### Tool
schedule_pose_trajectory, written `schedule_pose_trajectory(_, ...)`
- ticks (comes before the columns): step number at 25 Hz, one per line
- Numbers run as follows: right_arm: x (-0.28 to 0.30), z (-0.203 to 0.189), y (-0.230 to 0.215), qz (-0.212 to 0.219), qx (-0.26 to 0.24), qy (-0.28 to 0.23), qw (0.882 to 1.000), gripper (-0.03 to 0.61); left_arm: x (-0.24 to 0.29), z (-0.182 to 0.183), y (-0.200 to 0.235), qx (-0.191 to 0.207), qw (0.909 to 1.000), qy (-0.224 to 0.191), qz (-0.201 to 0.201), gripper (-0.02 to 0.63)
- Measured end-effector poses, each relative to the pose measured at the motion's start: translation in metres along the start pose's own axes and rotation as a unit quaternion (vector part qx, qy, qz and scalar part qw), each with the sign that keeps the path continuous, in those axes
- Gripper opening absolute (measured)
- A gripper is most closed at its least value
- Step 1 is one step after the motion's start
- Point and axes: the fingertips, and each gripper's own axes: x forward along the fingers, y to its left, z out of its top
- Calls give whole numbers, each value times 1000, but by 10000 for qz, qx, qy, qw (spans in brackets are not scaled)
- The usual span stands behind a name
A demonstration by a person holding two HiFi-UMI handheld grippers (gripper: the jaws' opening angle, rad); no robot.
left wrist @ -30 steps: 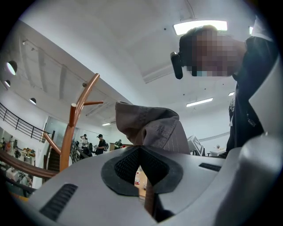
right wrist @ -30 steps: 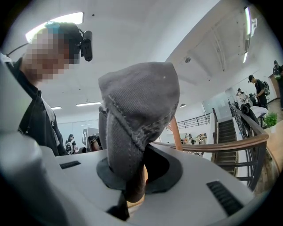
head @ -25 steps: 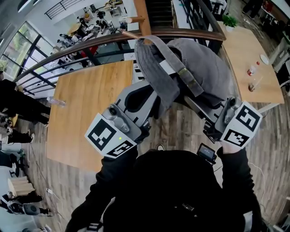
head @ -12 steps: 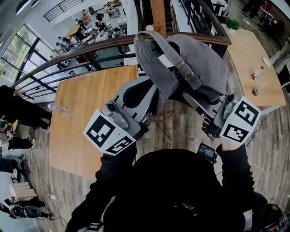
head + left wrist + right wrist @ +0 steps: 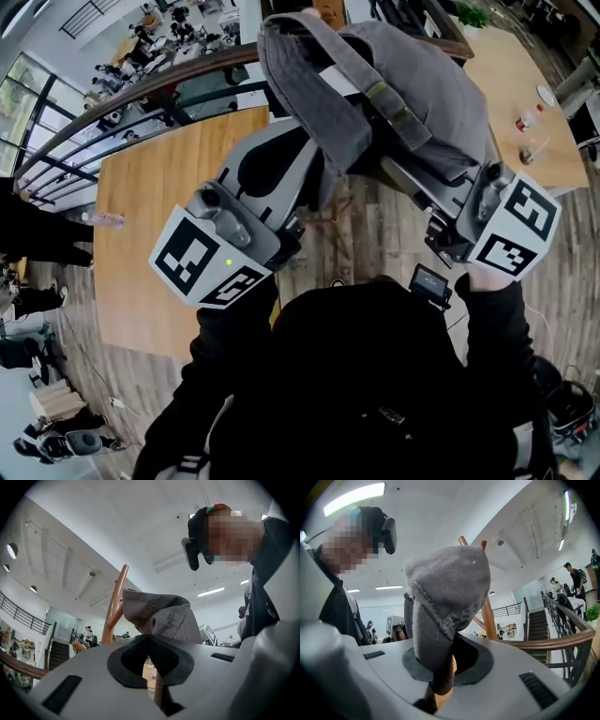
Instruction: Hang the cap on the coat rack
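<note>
Grey cap (image 5: pixel 422 112) clenched in left gripper (image 5: pixel 150 641) and right gripper (image 5: pixel 440 660), coat rack (image 5: pixel 489 613) mostly hidden behind

Matt grey cloth cap (image 5: pixel 422 94), smooth, perhaps lacquered wooden rack (image 5: pixel 490 618)

I have the cap (image 5: pixel 375 103) up before me, my left gripper (image 5: pixel 150 667) clamped on its left side, my right gripper (image 5: pixel 440 667) on its right. The coat rack (image 5: pixel 115 606) stands behind the cap. Below, a table (image 5: pixel 141 281) lies left, a bottle (image 5: pixel 98 218) on it, a railing (image 5: pixel 122 103) behind; another table (image 5: pixel 506 103) lies right.
</note>
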Motion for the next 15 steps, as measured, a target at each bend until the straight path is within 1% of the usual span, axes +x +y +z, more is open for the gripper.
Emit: schedule_pose_trajectory(15,5,6,0,167,13,58,9998,48,0,5,3,111,9998,91,99,-3)
